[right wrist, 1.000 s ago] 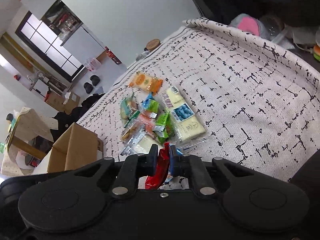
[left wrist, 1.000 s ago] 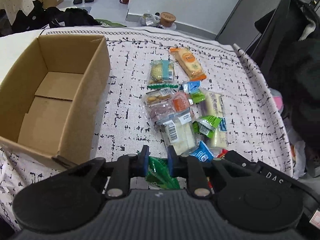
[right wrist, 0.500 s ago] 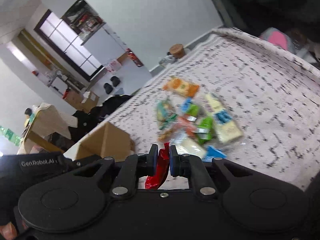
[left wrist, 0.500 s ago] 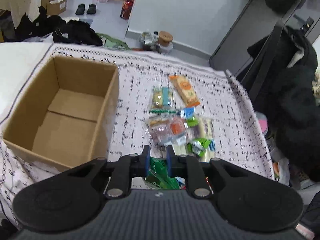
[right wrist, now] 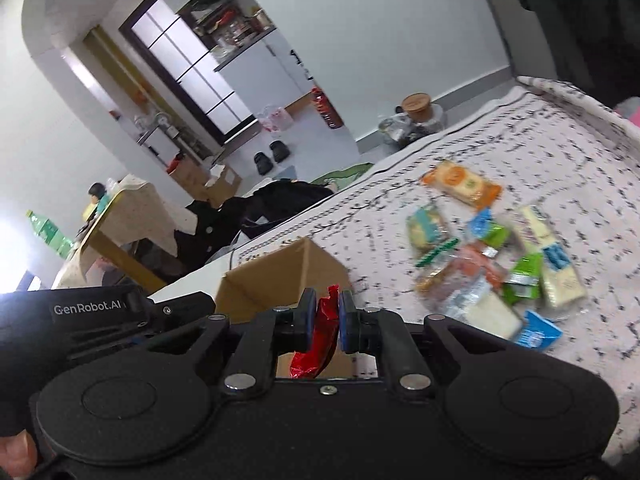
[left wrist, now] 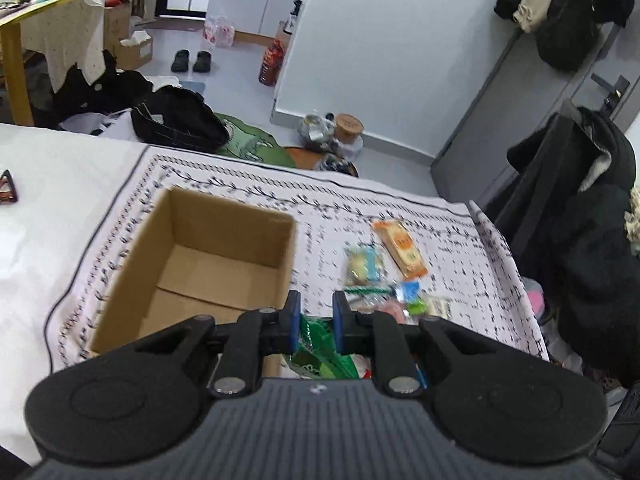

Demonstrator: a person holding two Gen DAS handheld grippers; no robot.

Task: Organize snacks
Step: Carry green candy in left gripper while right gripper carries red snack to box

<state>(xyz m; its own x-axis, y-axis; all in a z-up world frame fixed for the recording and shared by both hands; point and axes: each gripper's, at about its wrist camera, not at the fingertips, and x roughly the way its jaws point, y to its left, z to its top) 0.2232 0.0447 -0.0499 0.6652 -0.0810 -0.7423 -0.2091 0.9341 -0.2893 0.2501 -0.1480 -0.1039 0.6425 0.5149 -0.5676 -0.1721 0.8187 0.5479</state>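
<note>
My left gripper point(left wrist: 314, 312) is shut on a green snack packet point(left wrist: 320, 350) that hangs below its blue pads, held above the table to the right of the open cardboard box point(left wrist: 200, 268). In the right wrist view my right gripper point(right wrist: 324, 312) is shut on a red snack packet point(right wrist: 316, 340), with the box point(right wrist: 280, 276) just beyond its tips. The box looks bare inside. A pile of snacks point(left wrist: 384, 280) lies on the patterned tablecloth right of the box, among them an orange packet point(left wrist: 400, 246). The same pile point(right wrist: 492, 264) shows at right in the right wrist view.
The left gripper's black body point(right wrist: 100, 316) shows at the left of the right wrist view, a fingertip at the corner. The tablecloth point(left wrist: 460, 240) falls off at the right edge beside dark coats on a chair point(left wrist: 580, 220). Bags, shoes and jars lie on the floor beyond the table.
Both grippers have risen and drawn back from the snack pile toward the box, each keeping its packet. The pile looks smaller and farther; the box has slid toward the middle of both views.
</note>
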